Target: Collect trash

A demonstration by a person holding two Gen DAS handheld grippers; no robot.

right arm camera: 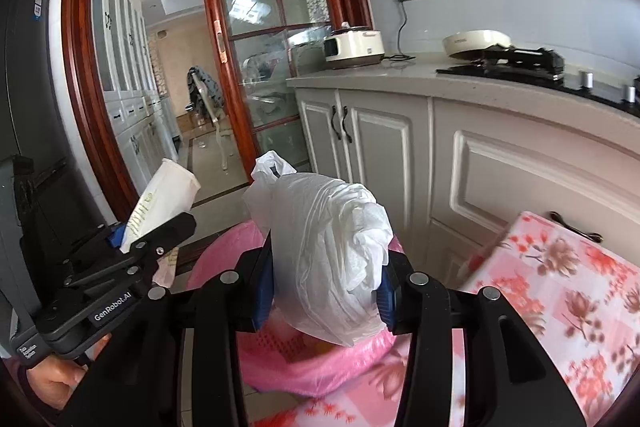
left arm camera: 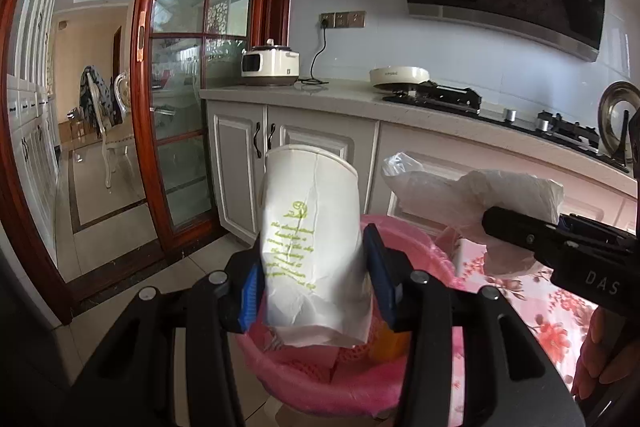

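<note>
My left gripper is shut on a crumpled white paper cup with green print, held over a pink-lined trash bin. My right gripper is shut on a white plastic bag stuffed with tissue, held above the same bin. The bag and the right gripper show at the right of the left wrist view. The cup and the left gripper show at the left of the right wrist view. Some trash lies inside the bin.
A table with a pink floral cloth stands right of the bin. White kitchen cabinets and a counter with a rice cooker and a stove lie behind. A red-framed glass door is at the left.
</note>
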